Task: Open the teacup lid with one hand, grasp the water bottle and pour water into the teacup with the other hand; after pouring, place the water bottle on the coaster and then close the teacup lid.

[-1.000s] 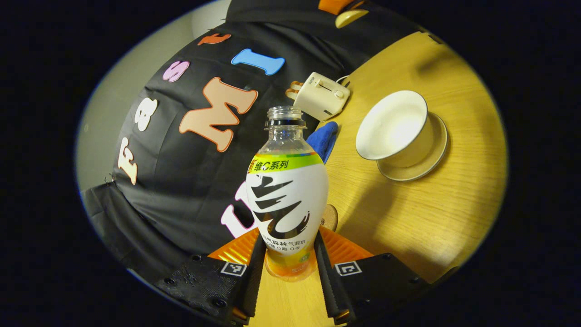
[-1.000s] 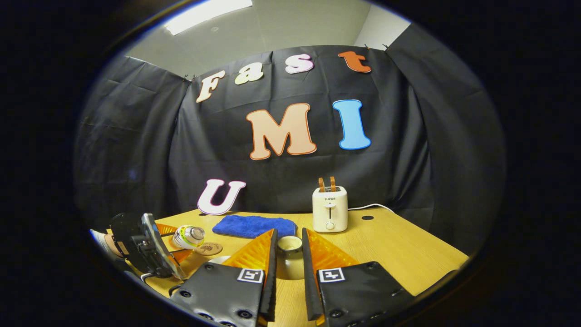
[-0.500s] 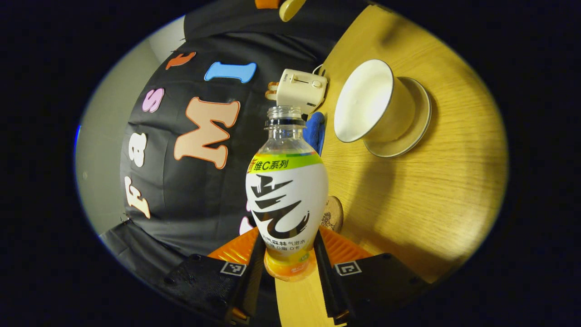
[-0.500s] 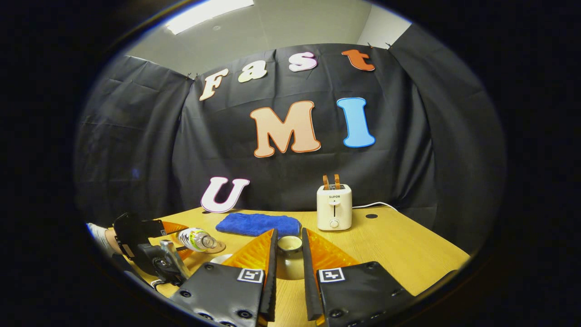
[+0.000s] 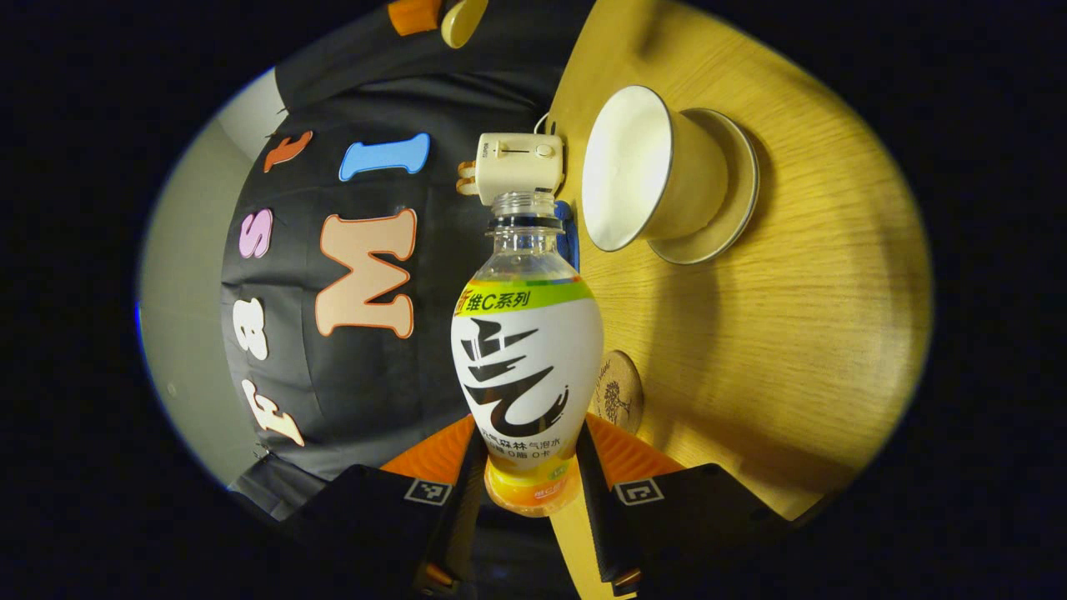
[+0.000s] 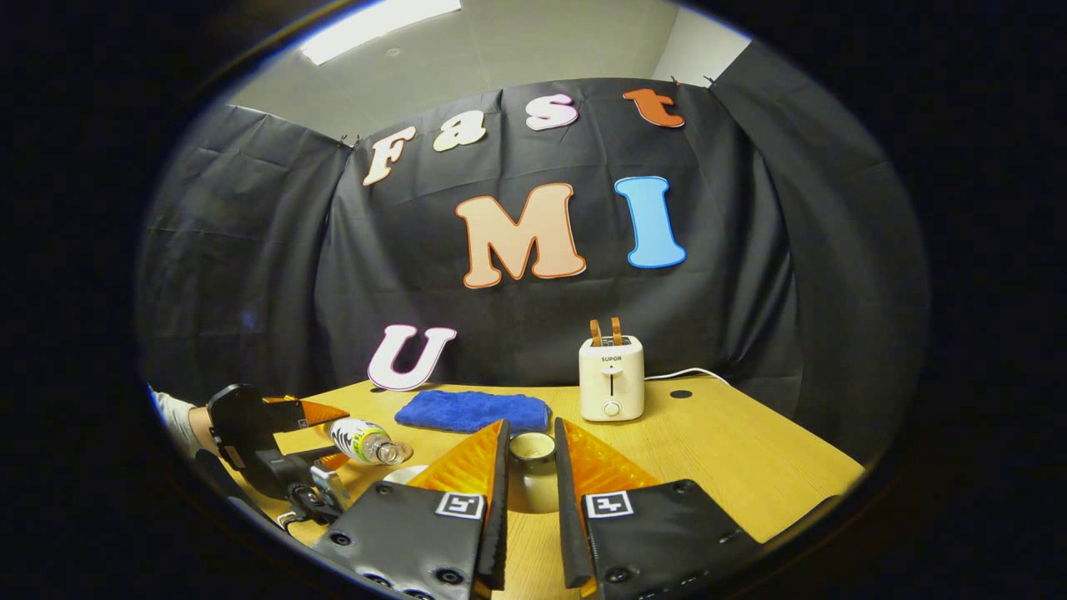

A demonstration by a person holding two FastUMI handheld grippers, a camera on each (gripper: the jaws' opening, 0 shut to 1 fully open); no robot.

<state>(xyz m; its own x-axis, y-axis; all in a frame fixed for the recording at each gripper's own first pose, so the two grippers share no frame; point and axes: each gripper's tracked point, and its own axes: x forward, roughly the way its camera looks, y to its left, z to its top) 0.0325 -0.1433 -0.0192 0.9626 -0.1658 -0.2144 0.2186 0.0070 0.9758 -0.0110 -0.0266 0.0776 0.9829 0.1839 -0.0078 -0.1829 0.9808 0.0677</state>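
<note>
— How many of each on the table?
— One water bottle [image 5: 527, 358], one teacup [image 5: 650, 171], one lid [image 6: 532, 450], one coaster [image 5: 618, 400].
— Else?
— One toaster [image 6: 611, 377] at twelve o'clock, one blue cloth [image 6: 472, 410].

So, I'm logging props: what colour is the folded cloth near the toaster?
Blue; the cloth shows best in the right gripper view, lying left of the toaster.

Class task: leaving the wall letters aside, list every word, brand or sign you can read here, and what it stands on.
"SUPOR": front of the cream two-slot toaster.
Clear plastic water bottle with white wrap: label print, not read off.
Round wooden coaster: engraving too small to read.
Left hand-held gripper and right hand-held gripper: square coded markers, no words.
</note>
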